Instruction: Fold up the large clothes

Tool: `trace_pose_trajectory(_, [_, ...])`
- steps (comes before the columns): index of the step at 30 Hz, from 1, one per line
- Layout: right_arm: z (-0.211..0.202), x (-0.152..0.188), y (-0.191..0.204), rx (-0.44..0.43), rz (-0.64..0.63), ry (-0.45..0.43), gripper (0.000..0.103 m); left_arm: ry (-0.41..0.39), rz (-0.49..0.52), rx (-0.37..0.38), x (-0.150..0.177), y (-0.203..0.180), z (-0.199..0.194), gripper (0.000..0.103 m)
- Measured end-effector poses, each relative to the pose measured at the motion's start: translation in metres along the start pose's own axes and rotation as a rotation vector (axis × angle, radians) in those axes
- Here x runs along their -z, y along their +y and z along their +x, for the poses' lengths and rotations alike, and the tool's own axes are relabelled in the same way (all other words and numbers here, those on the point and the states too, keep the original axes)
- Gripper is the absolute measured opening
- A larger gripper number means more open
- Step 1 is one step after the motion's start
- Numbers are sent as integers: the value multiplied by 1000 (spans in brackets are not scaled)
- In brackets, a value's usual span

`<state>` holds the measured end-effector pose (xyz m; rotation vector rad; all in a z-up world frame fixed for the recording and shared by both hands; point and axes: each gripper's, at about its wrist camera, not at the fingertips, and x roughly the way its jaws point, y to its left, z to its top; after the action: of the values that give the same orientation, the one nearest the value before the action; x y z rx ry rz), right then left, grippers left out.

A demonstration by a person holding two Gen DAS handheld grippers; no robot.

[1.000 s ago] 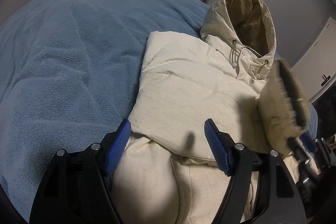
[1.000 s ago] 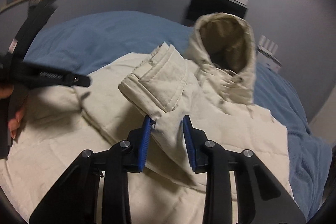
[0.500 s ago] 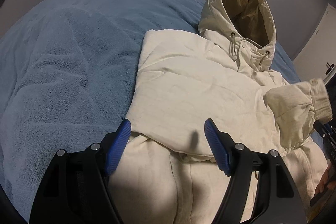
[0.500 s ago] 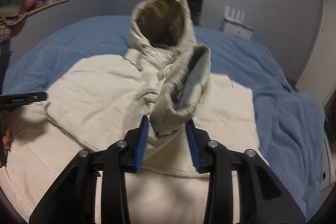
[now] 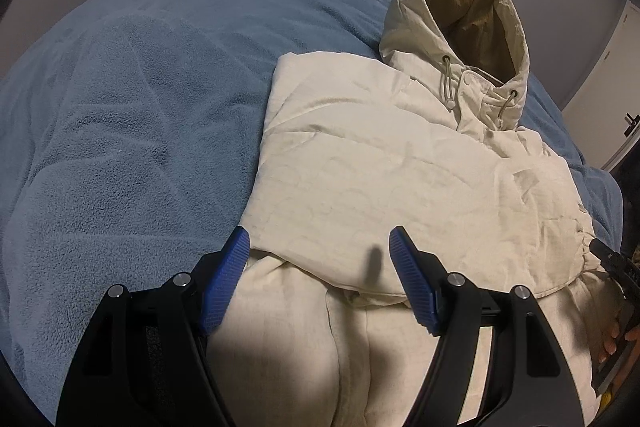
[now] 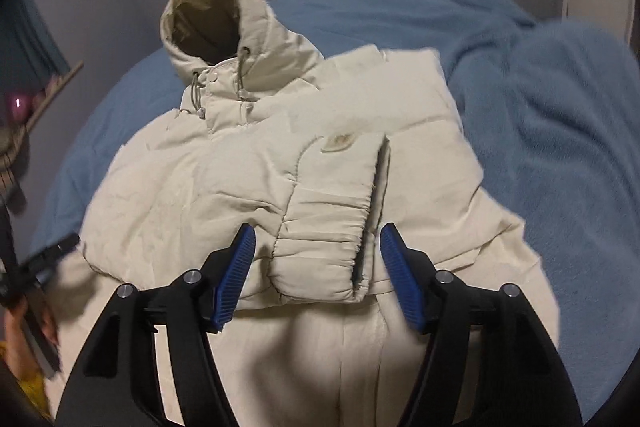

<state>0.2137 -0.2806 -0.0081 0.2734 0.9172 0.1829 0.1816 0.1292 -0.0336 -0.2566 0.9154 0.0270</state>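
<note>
Both sleeves (image 6: pixel 332 211) lay folded across the jacket (image 5: pixel 360 167); your left tongs (image 5: pixel 320 259) and right tongs (image 6: pixel 316 259) stood wide, empty. Hood (image 6: pixel 212 15) and hem fold remained.

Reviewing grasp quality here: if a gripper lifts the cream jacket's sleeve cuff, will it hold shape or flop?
Probably flop: the sleeve lies slack and creased across the jacket. Its puffy quilting suggests it is light and springy, so folds may reopen. The gathered cuff should pinch easily.
</note>
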Motion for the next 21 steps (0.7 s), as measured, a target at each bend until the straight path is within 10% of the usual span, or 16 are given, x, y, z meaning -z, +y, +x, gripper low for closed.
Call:
trace_pose_trajectory(4, [9,1,-6,-9,39,24,61,3,10,-8,0,-2,1,70])
trace_pose_trajectory(6, [10,2,-2,-11,23,29,32,3,18,-14,1,-3,1,70])
trace_pose_trajectory(9, [2,5,-1,18,4,-7,16,-1,32,-27,2,-6,1,70])
trace_pose_trajectory(16, [-50,11,14,55,-109,-152,12,-10,66,-47,3,-11,0,70])
trace_pose_trajectory(21, [-44,21,10,95,-126,-88,12,-11,82,-54,3,-13,0,70])
